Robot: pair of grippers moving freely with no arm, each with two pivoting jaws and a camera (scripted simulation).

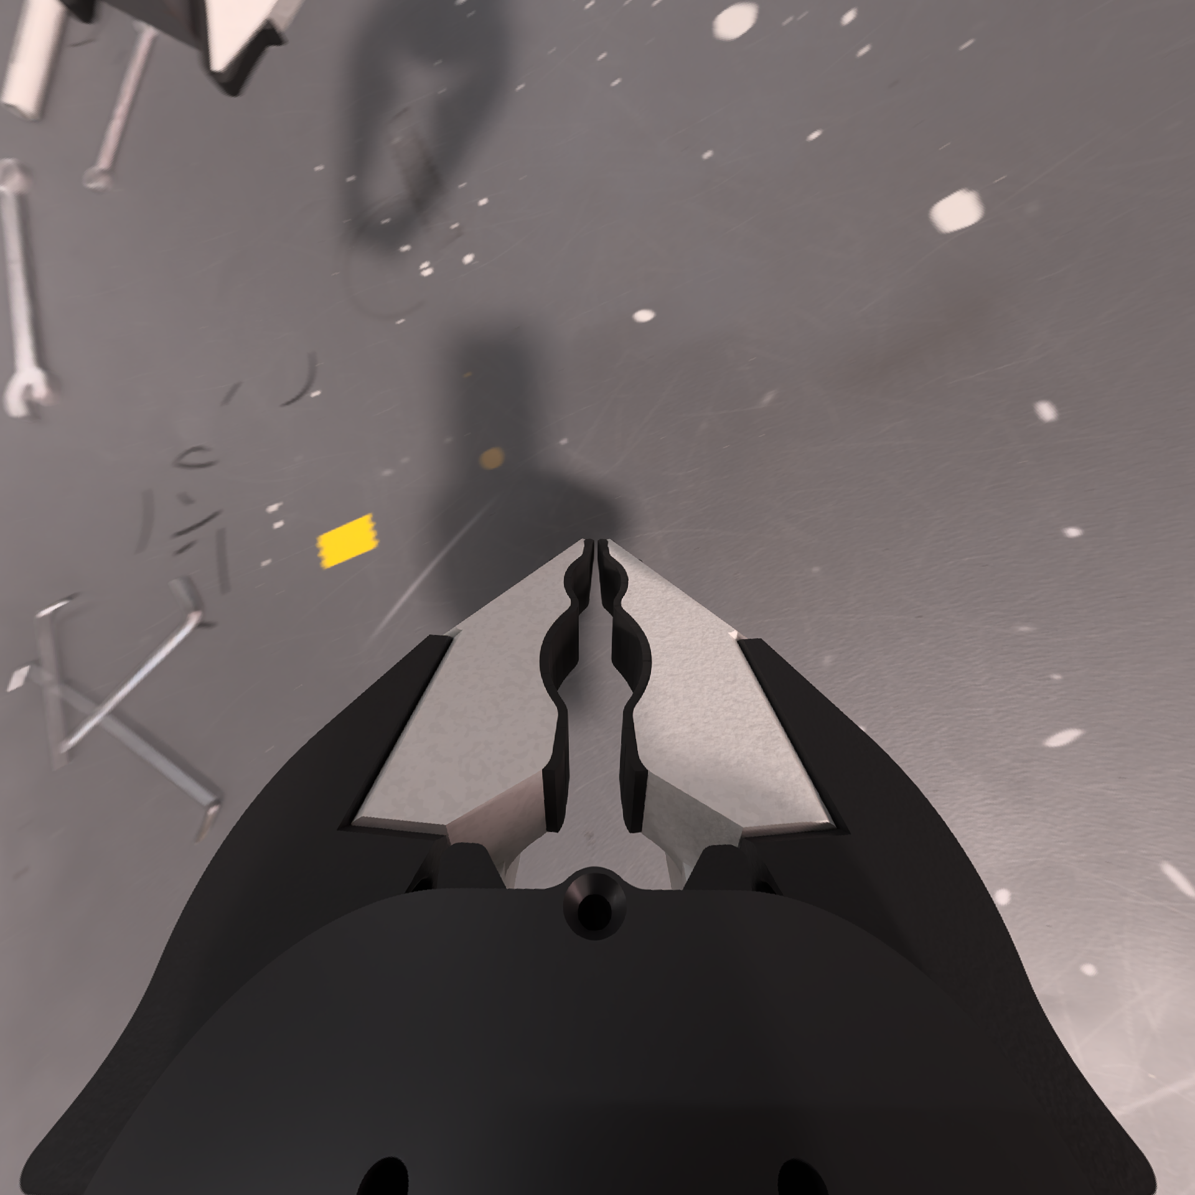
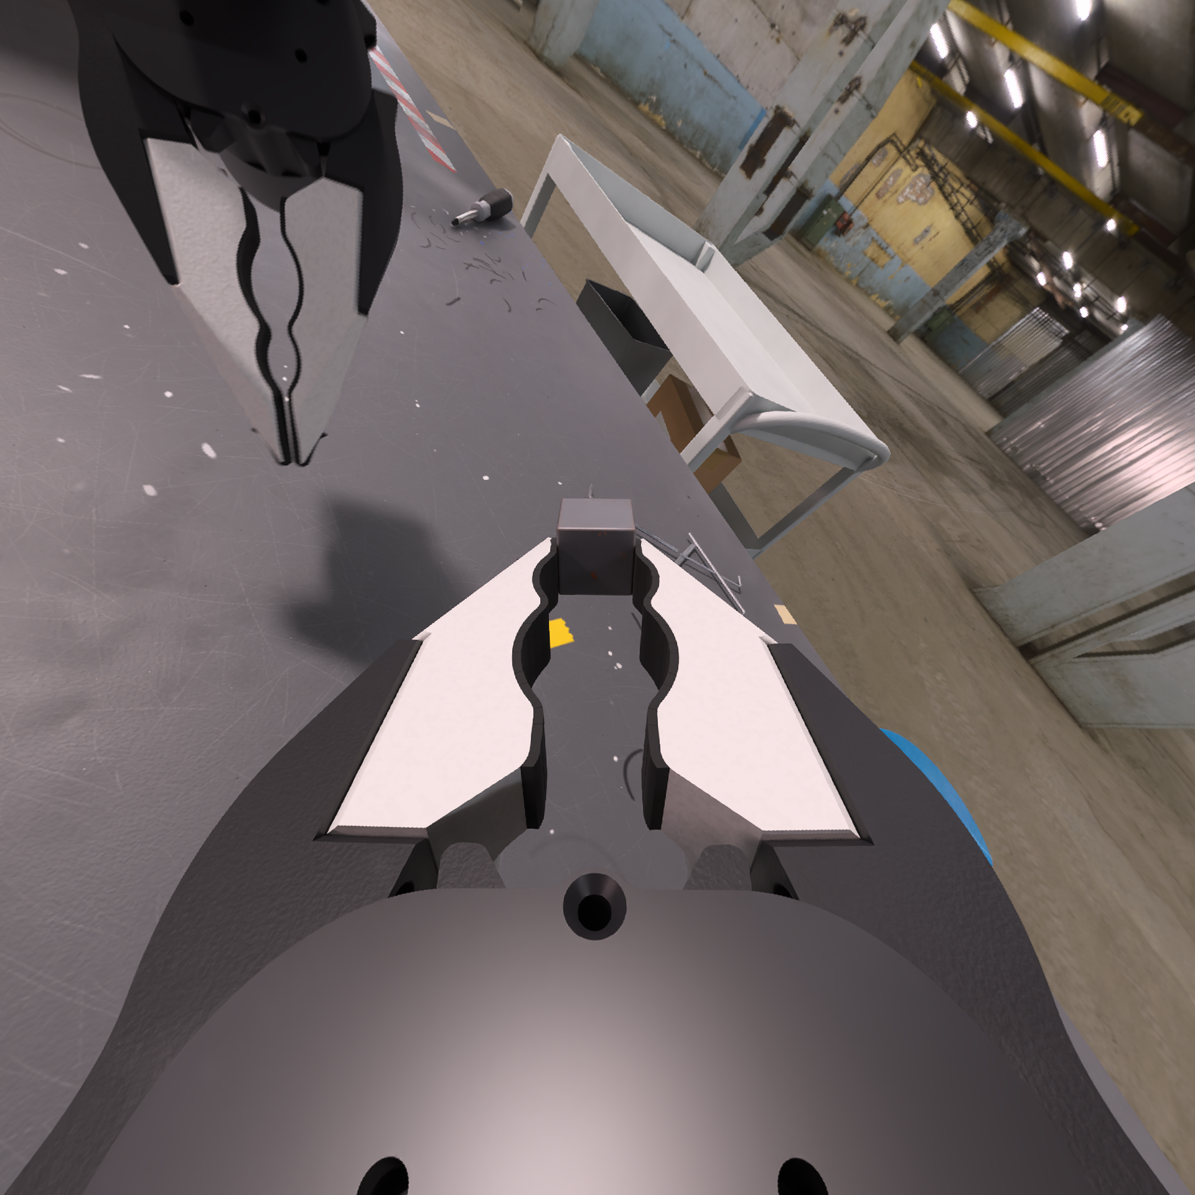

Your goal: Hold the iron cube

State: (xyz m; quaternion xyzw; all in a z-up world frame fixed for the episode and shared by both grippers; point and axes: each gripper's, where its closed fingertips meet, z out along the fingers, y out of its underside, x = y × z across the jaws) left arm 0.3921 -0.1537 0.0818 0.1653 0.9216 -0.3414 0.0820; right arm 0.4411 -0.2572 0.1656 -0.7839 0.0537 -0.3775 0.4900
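Grasp step. Right gripper (image 2: pixel 595 562) pinching iron cube (image 2: pixel 593 548) between fingertips, near surface (image 2: pixel 161 646) edge; whether lifted, unclear. Left gripper (image 1: pixel 595 543) closed, empty, idle. Next: steady grip, no slip.

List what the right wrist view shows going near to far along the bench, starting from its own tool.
Right tool → yellow tape patch seen between its fingers → iron cube clamped at the fingertips → left tool, shut → small screwdriver bit → red-and-white striped strip.
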